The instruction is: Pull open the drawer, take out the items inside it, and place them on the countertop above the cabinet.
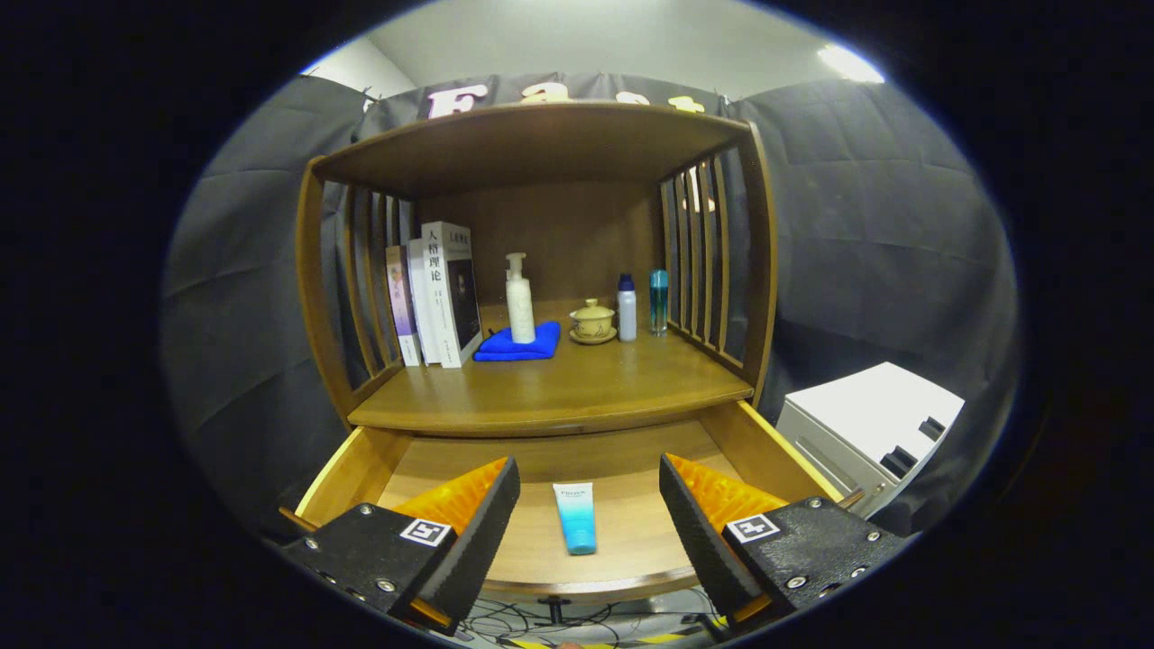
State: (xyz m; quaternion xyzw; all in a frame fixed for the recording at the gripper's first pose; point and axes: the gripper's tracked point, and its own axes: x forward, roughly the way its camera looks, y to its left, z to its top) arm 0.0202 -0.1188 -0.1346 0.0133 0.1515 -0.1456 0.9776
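Small blue tube (575, 516), white cap end pointing toward the cabinet back, shading to darker blue at the near end. Lying flat on the drawer (622, 541) floor, lengthwise, roughly centred. Looks like a squeeze tube of cream; label too small to make out.

Drawer is standing pulled open, so the tube is lying exposed from above — likely why the tongs (589, 509) are hovering here. Tongs are spread wide, nothing between the pads, tube sitting in the gap between the fingers (482, 527) and apart from both. Reads as lining up for a pick; contact not yet made.

Above the drawer, the bench (550, 397) has bare wood at the front, a fair landing spot. Further back: books (437, 293), pump bottle (519, 297) standing on a folded blue cloth (518, 345), lidded teacup (592, 321), two small bottles (640, 305).
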